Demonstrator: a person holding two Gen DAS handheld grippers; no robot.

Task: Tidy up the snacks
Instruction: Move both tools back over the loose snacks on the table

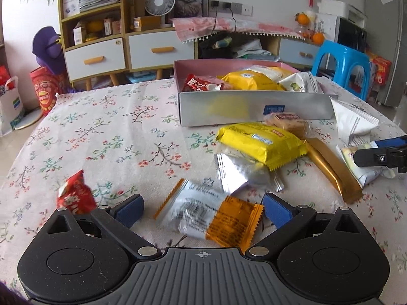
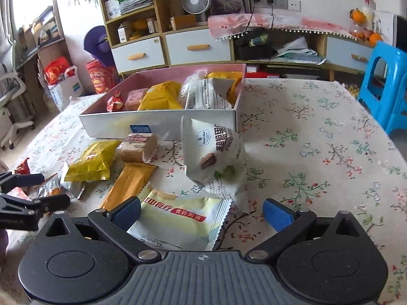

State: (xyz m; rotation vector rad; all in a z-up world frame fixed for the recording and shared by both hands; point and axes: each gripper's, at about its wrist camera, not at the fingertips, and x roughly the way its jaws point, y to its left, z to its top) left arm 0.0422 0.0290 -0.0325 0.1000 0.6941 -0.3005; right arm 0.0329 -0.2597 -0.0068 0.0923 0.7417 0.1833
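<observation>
A pink-lined box on the floral tablecloth holds several snack packs. My left gripper is open around a clear and orange packet lying on the cloth, not gripping it. A small red packet lies to its left. A yellow pack, a silver pack and a gold bar lie ahead. My right gripper is open over a pale yellow-white packet. A white pouch stands just beyond it.
A round cake pack and a yellow pack lie before the box. Cabinets and a blue stool stand past the table's far edge. The right part of the cloth is bare.
</observation>
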